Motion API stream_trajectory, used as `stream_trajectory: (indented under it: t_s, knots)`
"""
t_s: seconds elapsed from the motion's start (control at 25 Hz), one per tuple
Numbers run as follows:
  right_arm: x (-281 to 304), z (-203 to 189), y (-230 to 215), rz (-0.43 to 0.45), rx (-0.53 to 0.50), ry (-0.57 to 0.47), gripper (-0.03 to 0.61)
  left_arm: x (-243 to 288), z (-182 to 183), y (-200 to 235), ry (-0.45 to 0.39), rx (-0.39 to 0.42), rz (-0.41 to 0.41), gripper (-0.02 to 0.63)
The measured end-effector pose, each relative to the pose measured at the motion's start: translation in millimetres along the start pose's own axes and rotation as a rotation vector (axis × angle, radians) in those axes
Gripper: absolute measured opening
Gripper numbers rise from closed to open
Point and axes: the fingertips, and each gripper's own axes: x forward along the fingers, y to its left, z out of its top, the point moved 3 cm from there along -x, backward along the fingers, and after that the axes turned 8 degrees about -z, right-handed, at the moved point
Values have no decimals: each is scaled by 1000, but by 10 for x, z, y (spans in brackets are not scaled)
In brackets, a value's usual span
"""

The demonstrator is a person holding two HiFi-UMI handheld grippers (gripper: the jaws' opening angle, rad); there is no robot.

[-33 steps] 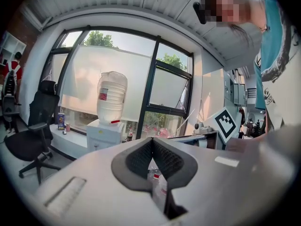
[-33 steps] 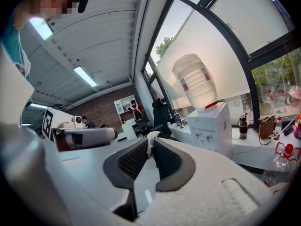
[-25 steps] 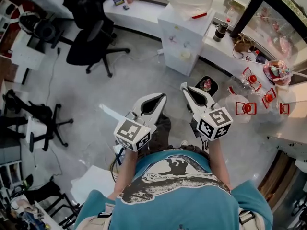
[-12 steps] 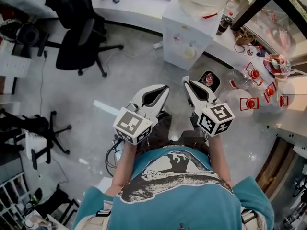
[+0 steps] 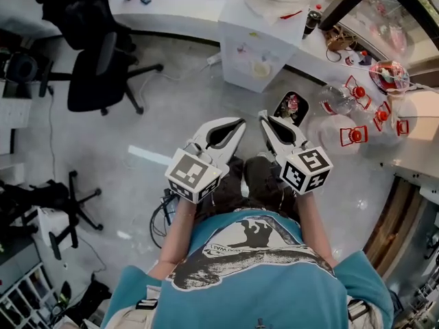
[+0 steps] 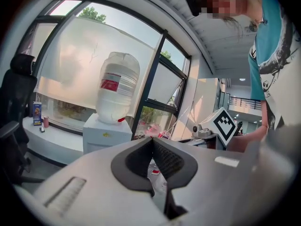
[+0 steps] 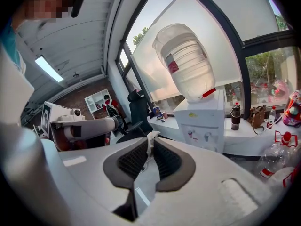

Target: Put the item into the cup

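Both grippers are held side by side at waist height over the grey floor. My right gripper (image 5: 263,118) is shut on a small white item (image 7: 151,137), a crumpled scrap that sticks out just past the tips of its jaws. Its pads (image 7: 167,161) press on the scrap from both sides. My left gripper (image 5: 239,123) is shut, its tips meeting (image 6: 151,140) with nothing between them. No cup shows clearly in any view. A dark flask (image 5: 312,20) stands on the white counter (image 5: 185,9) beside the water dispenser (image 5: 255,41).
The water dispenser (image 7: 200,119) with its big bottle stands ahead against the window. A black bin (image 5: 291,107) with rubbish and several empty jugs (image 5: 353,135) with red caps sit on the floor to the right. A black office chair (image 5: 96,67) stands at the left.
The whole scene has slid left and down the head view as the person turns and steps; the dispenser and jugs have shifted. Both grippers keep the same pose and stay shut.
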Motion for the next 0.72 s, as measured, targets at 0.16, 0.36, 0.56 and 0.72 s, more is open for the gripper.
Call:
stream_trajectory:
  t_s: [0.16, 0.36, 0.56, 0.72]
  knots:
    - [-17, -3, -176, -30, 26, -2, 34, 132, -60, 22, 23, -15, -20, 14]
    - [56, 72, -526, -46, 55, -11, 34, 399, -74, 85, 48, -20, -20, 14]
    - [312, 123, -848, -32, 68, -4, 34, 655, -60, 269, 79, -13, 0, 14]
    - [581, 88, -1112, -30, 70, 21, 34, 849, -98, 396, 123, -1, 5, 14]
